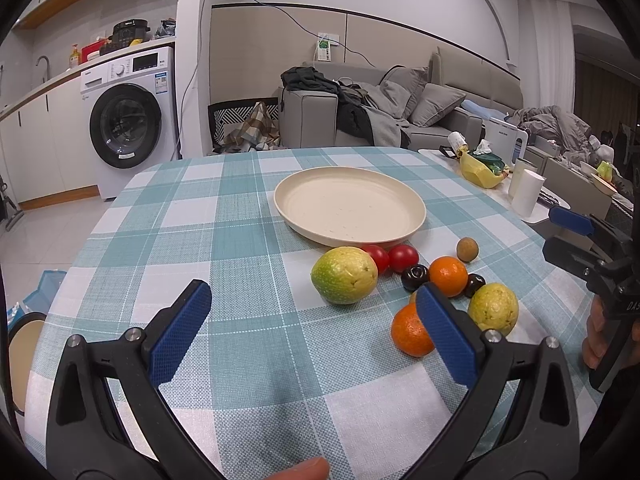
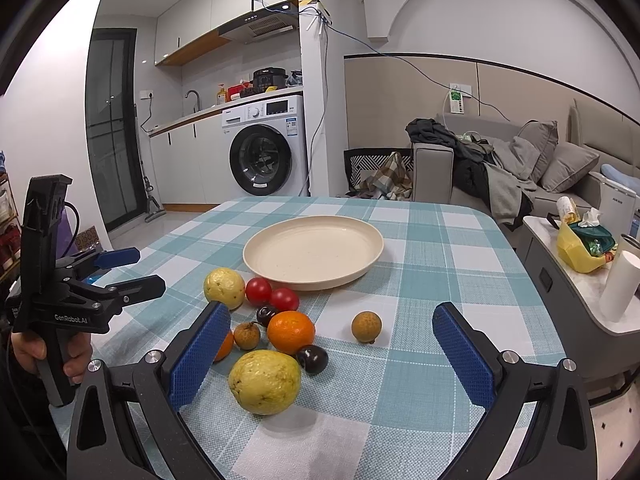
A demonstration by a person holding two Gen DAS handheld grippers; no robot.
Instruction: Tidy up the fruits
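A cream plate stands empty on the checked table. In front of it lies a cluster of fruit: two yellow-green guavas, two red tomatoes, oranges, dark plums and brown longans. My left gripper is open and empty, above the table left of the fruit. My right gripper is open and empty, above the near guava.
The checked tablecloth covers the table. A side table at the right holds a yellow bag and white cups. A washing machine and a sofa stand behind.
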